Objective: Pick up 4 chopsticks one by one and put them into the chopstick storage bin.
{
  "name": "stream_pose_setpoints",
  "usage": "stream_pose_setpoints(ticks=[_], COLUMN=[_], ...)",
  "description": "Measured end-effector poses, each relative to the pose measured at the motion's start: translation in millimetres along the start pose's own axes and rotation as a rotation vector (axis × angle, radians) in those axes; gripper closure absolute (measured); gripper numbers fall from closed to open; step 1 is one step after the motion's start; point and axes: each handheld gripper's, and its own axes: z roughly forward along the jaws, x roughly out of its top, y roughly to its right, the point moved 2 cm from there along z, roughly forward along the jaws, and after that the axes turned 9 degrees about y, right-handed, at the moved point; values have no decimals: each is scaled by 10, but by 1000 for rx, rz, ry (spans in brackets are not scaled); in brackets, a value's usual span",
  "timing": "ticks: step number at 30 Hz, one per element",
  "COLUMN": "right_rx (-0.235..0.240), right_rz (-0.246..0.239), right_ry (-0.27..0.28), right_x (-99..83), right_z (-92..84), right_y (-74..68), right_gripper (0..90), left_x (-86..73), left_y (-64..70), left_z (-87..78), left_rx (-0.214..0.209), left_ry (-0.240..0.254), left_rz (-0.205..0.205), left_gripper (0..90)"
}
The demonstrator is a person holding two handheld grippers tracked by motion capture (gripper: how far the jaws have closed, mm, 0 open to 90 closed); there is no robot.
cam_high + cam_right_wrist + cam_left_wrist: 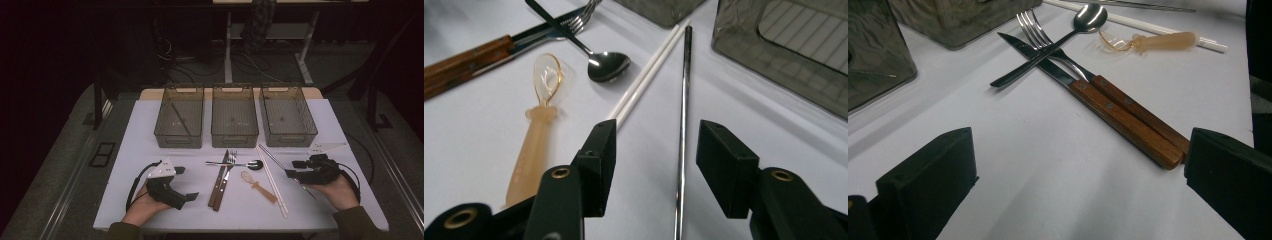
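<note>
The metal chopstick (683, 120) lies flat on the white table (150, 130), just right of the white chopsticks (644, 75) and in front of the right-hand bin (287, 116). The right gripper (656, 165) straddles it, jaws apart, not yet pinching. It looks thin, stiff, smooth and likely slippery; it may roll, so take it across the shaft near the middle, pads square. The left gripper (1073, 185) waits wide open by the wooden-handled knife (1088, 95) and fork (1083, 75).

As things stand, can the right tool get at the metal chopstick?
Probably yes: the right tool is open with the metal chopstick lying between its jaws, untouched. The white chopsticks lie just outside.
</note>
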Motion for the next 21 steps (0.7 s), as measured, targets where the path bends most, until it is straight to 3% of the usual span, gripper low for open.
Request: stream_pose_setpoints(ticks=[9, 13, 21], right_rx=[-43, -39, -55], right_rz=[-19, -4, -38], right_ry=[-36, -41, -62], right_x=[-157, -190, -177], right_z=[-57, 5, 115], right_y=[49, 96, 70], right_gripper=[643, 710, 761], left_x=[-2, -1, 0], left_y=[4, -2, -2], left_z=[10, 8, 7], left_rx=[-3, -5, -5], left_ry=[1, 2, 1], left_rz=[-5, -5, -6], left_gripper=[0, 0, 0])
